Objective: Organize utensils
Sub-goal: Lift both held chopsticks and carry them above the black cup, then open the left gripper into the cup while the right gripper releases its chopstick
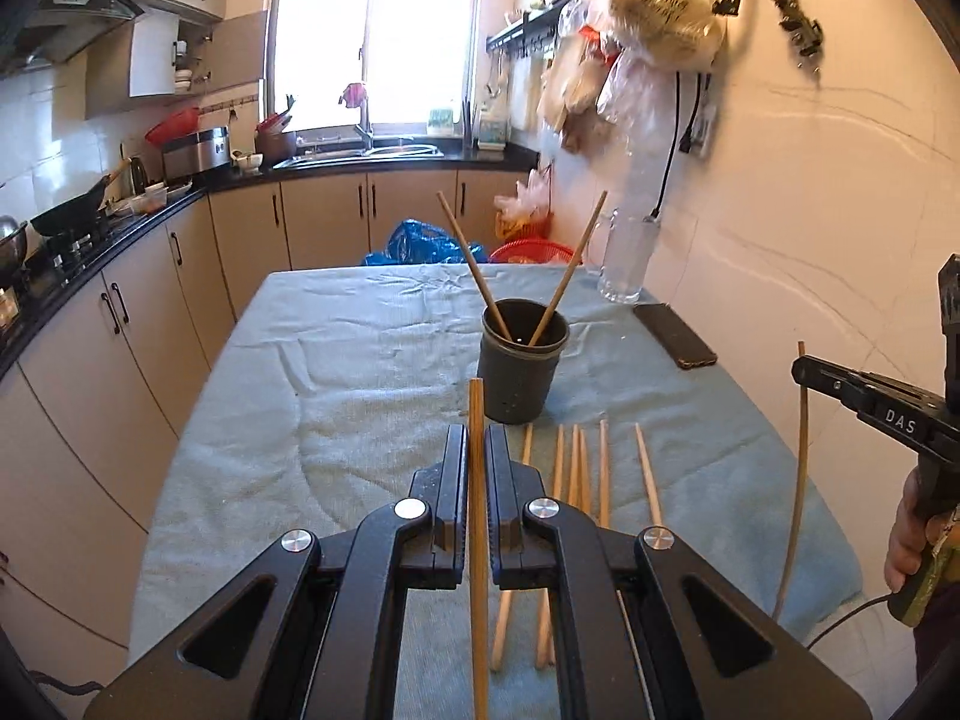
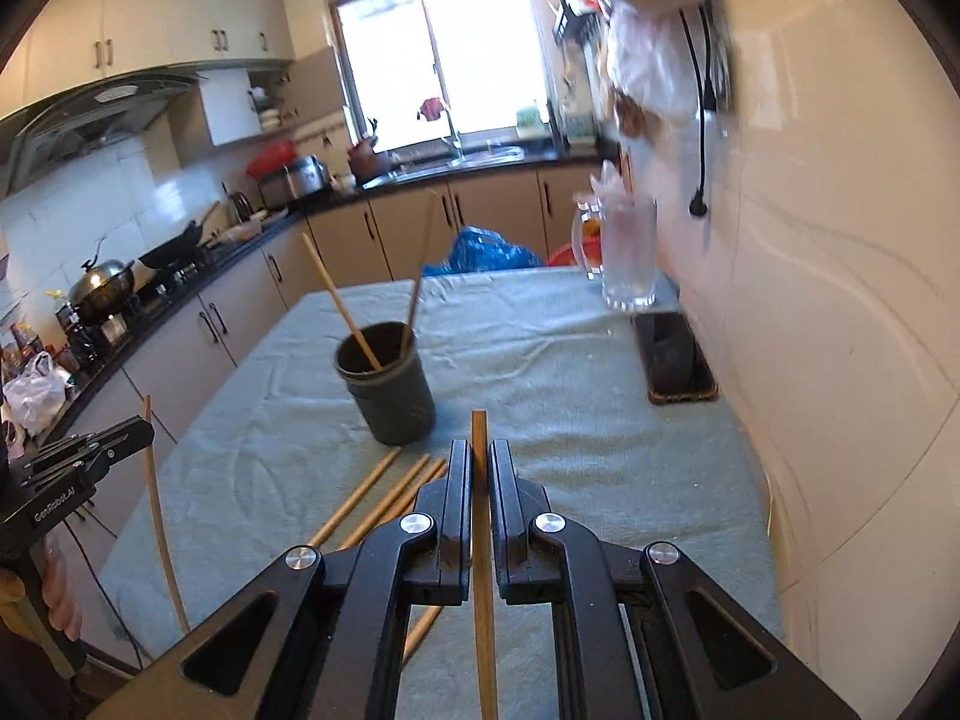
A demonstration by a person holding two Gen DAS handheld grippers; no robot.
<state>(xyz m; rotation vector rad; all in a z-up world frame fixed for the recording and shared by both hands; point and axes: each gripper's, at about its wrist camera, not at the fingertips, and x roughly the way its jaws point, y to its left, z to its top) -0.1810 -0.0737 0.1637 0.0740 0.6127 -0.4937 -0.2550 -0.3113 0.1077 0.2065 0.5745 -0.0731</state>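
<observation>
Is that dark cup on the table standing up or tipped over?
Upright. The cup stands on the cloth with its mouth up, and two chopsticks lean inside it.

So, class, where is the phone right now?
The phone lies flat on the towel by the wall, right of the cup, near the glass mug.

Both grippers, left (image 1: 476,456) and right (image 2: 478,471), sit level side by side, jaws pinched tight, each apparently clamping one chopstick.

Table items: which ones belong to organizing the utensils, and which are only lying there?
Job: dark cup holding two chopsticks, loose chopsticks on the cloth, one chopstick in each gripper.
Lying about: phone, glass mug.
</observation>
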